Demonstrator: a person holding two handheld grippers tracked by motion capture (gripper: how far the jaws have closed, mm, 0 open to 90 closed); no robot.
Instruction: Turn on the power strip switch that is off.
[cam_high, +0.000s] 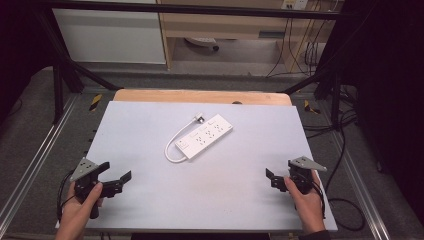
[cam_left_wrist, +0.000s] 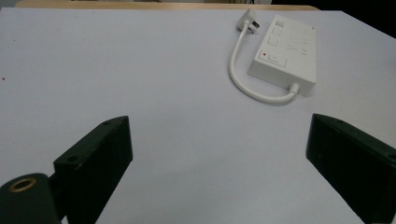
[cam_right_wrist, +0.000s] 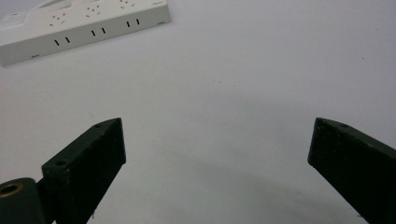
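Two grippers rest at the near corners of the table, one in each of the person's hands. In the high view, the left gripper sits at the near left corner and the right gripper at the near right corner, each topped by a grey three-cornered plate. Both are well apart from the power strip, which lies diagonally near the middle of the table.

The high view shows the full layout: a pale grey, matte tabletop with a wooden edge at its far side, and dark floor with cables beyond. The left gripper view adds detail of the power strip: a white, rectangular plastic body with a switch marked by a small red dot, and a short white cord that curves from one end round to a plug lying flat on the table. The right gripper view shows the long side of the power strip, with pairs of slots along its face and socket holes on top.

Left gripper: jaws spread wide, nothing between them, bare table beneath. Right gripper: jaws likewise spread wide, holding nothing. The jaws are black, blocky and flat-faced with a faintly speckled surface.
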